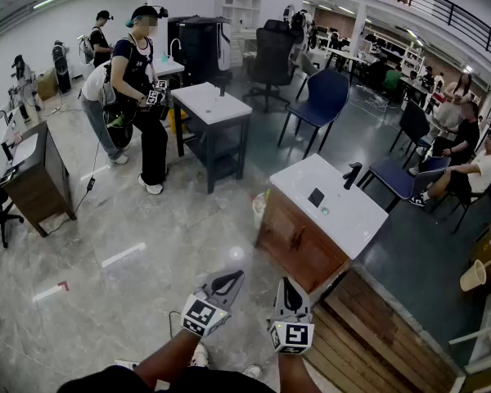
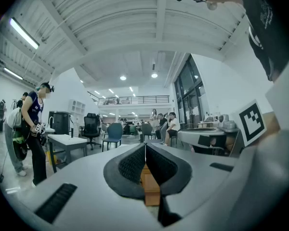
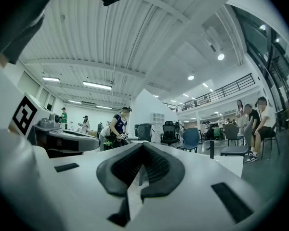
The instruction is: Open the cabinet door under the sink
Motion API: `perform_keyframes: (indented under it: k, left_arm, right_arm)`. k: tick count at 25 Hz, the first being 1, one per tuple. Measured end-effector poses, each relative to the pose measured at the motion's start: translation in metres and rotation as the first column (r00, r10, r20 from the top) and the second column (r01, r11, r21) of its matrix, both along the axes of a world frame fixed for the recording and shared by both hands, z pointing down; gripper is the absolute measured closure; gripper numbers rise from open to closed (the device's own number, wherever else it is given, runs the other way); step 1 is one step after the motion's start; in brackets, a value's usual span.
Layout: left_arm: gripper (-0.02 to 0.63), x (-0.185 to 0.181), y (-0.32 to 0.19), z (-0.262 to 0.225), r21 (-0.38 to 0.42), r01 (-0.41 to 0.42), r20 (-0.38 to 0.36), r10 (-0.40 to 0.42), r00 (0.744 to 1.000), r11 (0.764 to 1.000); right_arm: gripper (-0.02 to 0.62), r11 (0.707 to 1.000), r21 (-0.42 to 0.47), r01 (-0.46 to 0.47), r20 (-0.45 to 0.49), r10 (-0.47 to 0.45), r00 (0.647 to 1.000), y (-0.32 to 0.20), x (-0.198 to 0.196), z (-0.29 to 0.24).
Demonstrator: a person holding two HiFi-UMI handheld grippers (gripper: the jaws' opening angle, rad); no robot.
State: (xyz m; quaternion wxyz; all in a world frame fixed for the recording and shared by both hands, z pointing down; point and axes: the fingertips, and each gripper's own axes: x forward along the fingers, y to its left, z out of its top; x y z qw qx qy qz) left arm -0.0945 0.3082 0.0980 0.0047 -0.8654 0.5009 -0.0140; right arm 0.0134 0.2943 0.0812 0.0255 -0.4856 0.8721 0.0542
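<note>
Nothing done yet: cabinet door closed. My left gripper and right gripper hang near it, jaws pressed together, empty.

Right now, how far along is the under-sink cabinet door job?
Done: nothing yet. The wooden cabinet door under the white sink top looks shut.
In hand: the left gripper and right gripper both have their fingers shut on nothing. They are aimed toward the cabinet but clear of it.
Left: reach the door, get a grip on it and swing it open.
</note>
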Motion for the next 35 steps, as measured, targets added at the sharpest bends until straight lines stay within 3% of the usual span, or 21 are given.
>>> perform_keyframes:
  k: [18, 29, 35]
  left_arm:
    - [0.583, -0.029, -0.002, 0.001, -0.011, -0.037, -0.02, 0.037, 0.999, 0.999]
    - [0.583, -0.072, -0.021, 0.006, -0.019, -0.103, -0.088, 0.101, 0.991, 0.994]
    - [0.583, -0.074, -0.038, 0.019, -0.046, -0.113, -0.117, 0.107, 0.987, 0.993]
  right_arm:
    - [0.577, 0.998, 0.034, -0.054, 0.018, 0.053, 0.998, -0.003, -0.028, -0.013]
    - [0.577, 0.994, 0.022, -0.106, -0.04, 0.107, 0.993, -0.013, -0.073, -0.005]
    - [0.577, 0.993, 0.029, -0.114, -0.037, 0.115, 0.993, -0.028, -0.079, -0.01]
